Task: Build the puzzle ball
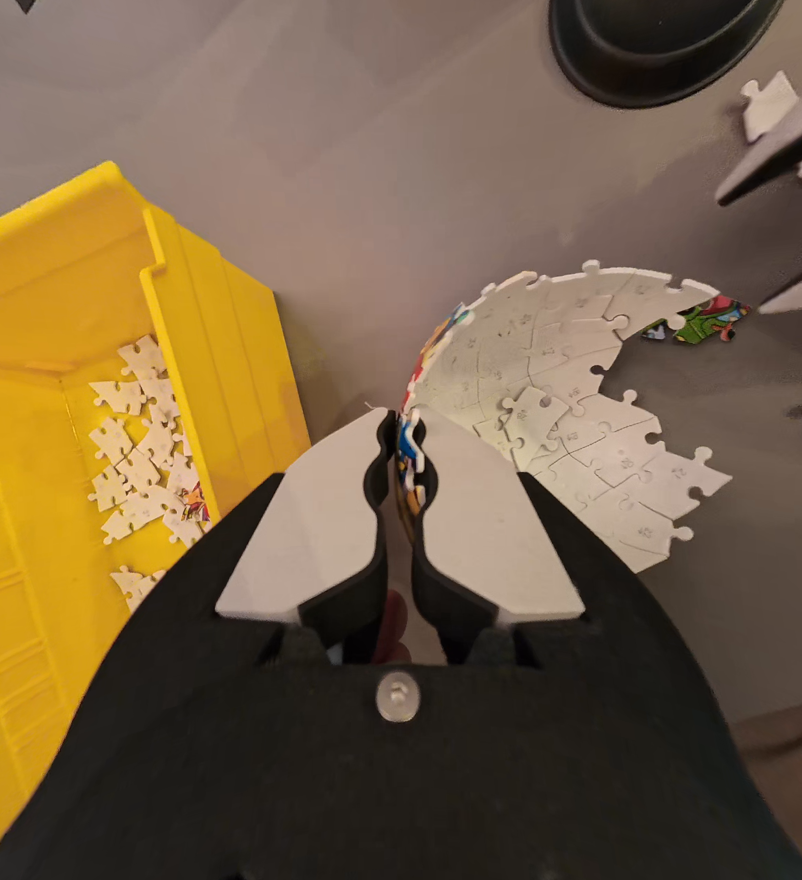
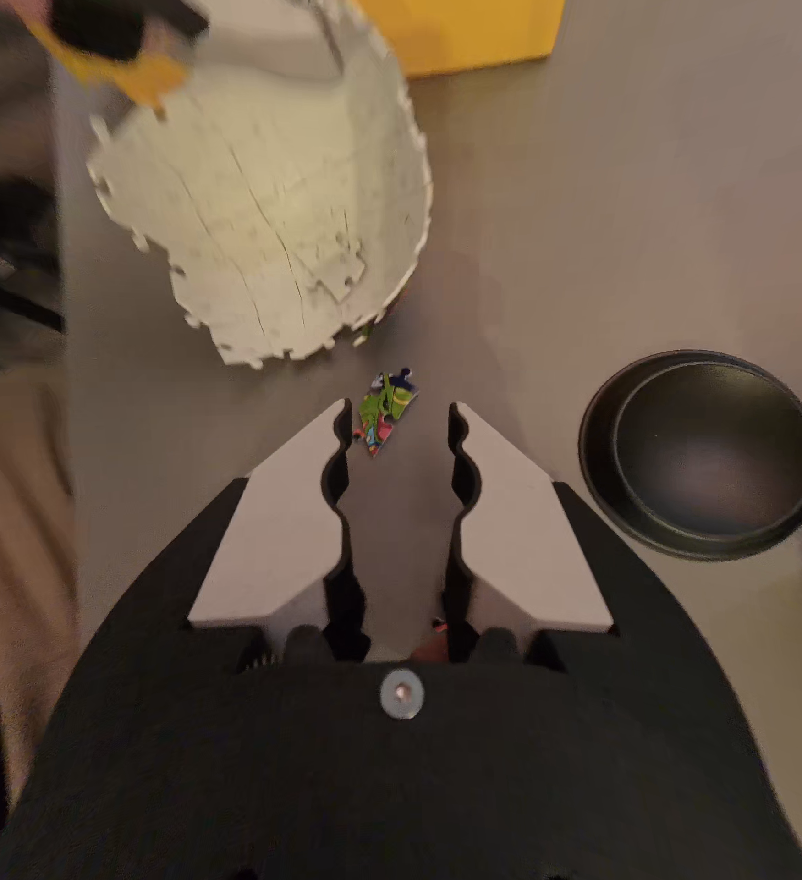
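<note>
The partly built puzzle ball is a curved shell of joined pieces, white inside and coloured outside. My left gripper is shut on its rim and holds it. A loose piece lies inside the shell. In the right wrist view the shell is blurred, above and left of my right gripper, which is open and empty over the grey table. A small colourful, mostly green piece cluster lies on the table just beyond its left fingertip; it also shows in the left wrist view.
A yellow bin with several loose white-backed pieces stands left of the shell. A black bowl sits to the right of my right gripper. Loose white pieces lie at the far right. The other gripper's fingers show there too. Some 15 centimetres of space lies between my two pairs of fingers. The black bowl lies some 9 centimetres from my right tips, 20 centimetres from my left tips.
</note>
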